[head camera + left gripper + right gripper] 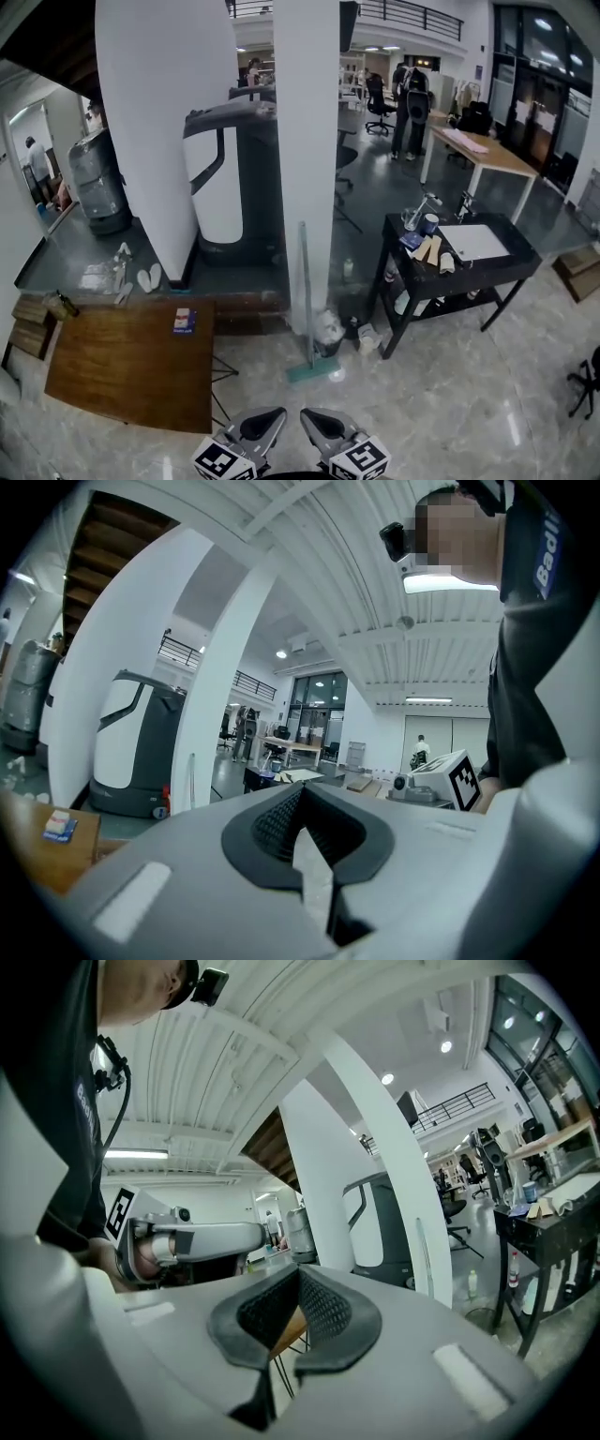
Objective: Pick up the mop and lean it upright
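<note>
Mop (306, 300) stands upright against the white pillar (305, 141), its head on the floor, well apart from the left hand-held gripper (265, 419) and right hand-held gripper (322, 419), both closed, empty.

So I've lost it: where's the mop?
Head view, centre: the mop stands upright against the white pillar, its head on the floor left of the black table.

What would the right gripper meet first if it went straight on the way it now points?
Probably the near corner of the wooden table: the right gripper angles toward it, and wood shows just beyond its closed jaws. Depth and height are unclear, so it might pass above.
</note>
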`<state>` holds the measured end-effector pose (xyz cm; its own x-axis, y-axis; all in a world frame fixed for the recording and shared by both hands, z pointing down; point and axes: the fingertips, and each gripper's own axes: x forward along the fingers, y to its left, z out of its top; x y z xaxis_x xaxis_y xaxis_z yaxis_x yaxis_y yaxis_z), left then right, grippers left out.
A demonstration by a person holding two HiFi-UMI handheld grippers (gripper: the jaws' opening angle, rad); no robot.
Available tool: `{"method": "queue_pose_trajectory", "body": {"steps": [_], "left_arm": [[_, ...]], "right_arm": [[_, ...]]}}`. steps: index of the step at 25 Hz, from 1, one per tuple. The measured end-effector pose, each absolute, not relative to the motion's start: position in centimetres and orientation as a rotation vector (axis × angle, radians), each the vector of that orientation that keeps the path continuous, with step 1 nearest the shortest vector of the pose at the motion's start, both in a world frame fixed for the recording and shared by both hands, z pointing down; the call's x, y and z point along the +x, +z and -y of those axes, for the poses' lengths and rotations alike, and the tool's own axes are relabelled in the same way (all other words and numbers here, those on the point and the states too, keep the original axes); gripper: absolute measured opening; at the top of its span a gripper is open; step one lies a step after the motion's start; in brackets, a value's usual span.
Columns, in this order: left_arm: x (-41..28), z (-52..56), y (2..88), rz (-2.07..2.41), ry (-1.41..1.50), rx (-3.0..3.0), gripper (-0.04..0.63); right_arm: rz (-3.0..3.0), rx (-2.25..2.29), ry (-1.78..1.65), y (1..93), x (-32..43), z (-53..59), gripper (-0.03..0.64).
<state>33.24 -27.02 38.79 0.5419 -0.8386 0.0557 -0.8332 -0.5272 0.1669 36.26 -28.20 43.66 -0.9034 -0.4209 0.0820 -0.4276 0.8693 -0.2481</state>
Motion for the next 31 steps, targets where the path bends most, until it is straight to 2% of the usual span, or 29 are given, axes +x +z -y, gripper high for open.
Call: {"method": "queue_pose_trajectory", "body": {"steps": [11, 31], "left_arm": [[29.0, 22.7, 37.8, 1.372, -0.095, 2.662, 0.015], [27.4, 20.0, 37.9, 1.349, -0.103, 2.688, 0.015]], "right_arm": [[2.993, 0.719, 0.301, 42.2, 31.2, 24.5, 0.003], [2.977, 0.694, 0.279, 42.9, 28.9, 21.5, 0.003]]}}
